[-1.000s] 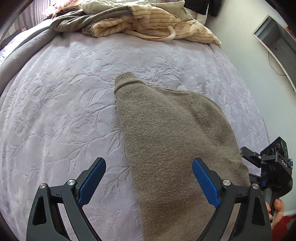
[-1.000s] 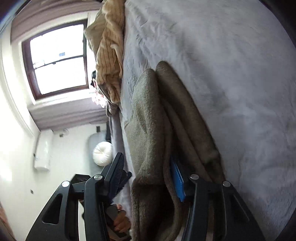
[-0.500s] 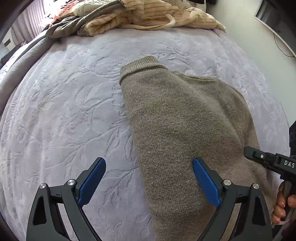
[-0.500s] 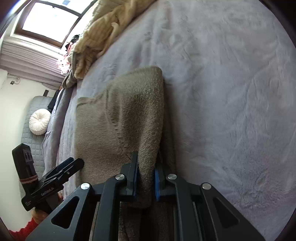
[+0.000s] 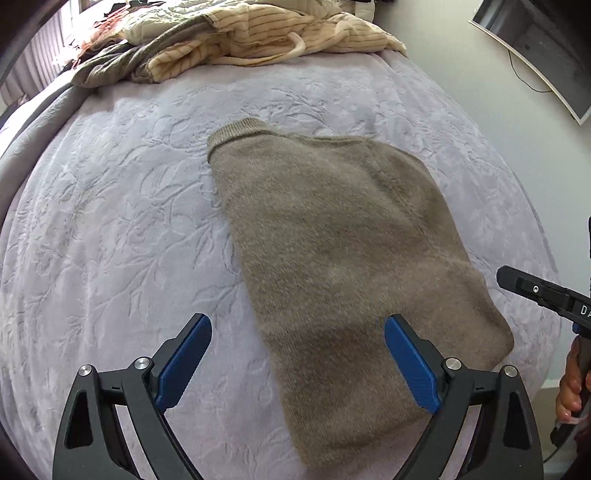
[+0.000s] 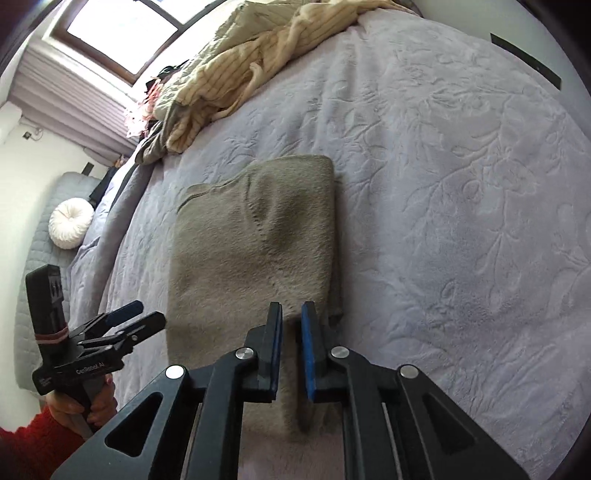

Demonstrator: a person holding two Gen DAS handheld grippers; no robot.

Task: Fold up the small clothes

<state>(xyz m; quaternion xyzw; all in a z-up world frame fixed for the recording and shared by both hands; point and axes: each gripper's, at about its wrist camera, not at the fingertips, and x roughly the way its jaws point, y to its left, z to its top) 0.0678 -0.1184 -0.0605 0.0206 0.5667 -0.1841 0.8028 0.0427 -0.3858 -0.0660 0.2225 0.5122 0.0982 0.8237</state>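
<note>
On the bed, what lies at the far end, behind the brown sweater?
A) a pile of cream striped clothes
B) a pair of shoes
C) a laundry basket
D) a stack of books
A: beyond the brown sweater, a rumpled pile of cream striped clothes lies at the far end of the lilac bedspread; it also shows in the right wrist view.

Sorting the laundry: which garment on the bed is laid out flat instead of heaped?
The taupe knit sweater, spread alone mid-bed; the cream striped garment lies crumpled in the pile at the far end.
</note>
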